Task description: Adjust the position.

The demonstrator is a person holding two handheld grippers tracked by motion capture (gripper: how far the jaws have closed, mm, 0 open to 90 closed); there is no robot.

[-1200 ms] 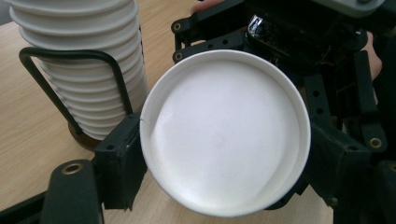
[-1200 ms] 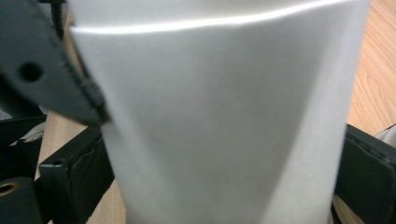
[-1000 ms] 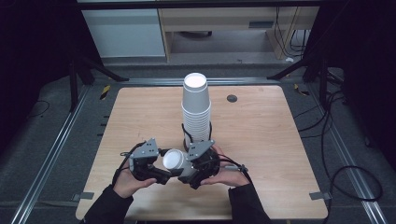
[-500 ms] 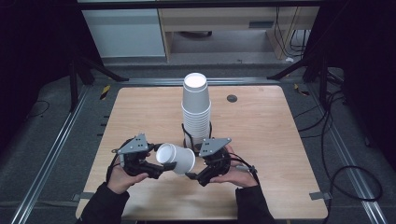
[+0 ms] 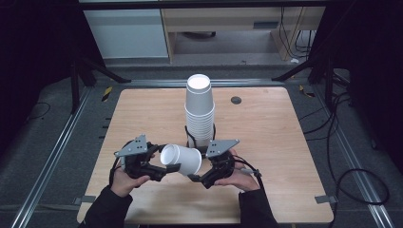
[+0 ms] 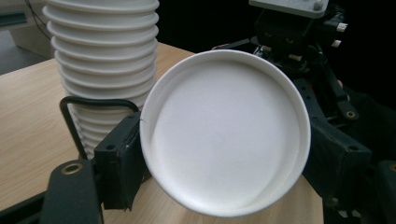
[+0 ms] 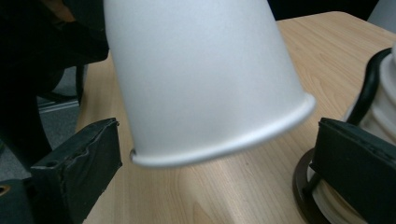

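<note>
The left gripper (image 5: 164, 170) holds a single white paper cup (image 5: 181, 160) on its side above the tabletop (image 5: 266, 142), fingers clamped at its closed end. The right gripper (image 5: 196, 179), fingers wide, brackets the rim, near the tall stack of white paper cups (image 5: 199, 111). The step looks like a handover; next, the right fingers should close.

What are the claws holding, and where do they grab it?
The left gripper holds a white cup by its bottom end. The right gripper is open around the rim, not touching.
</note>
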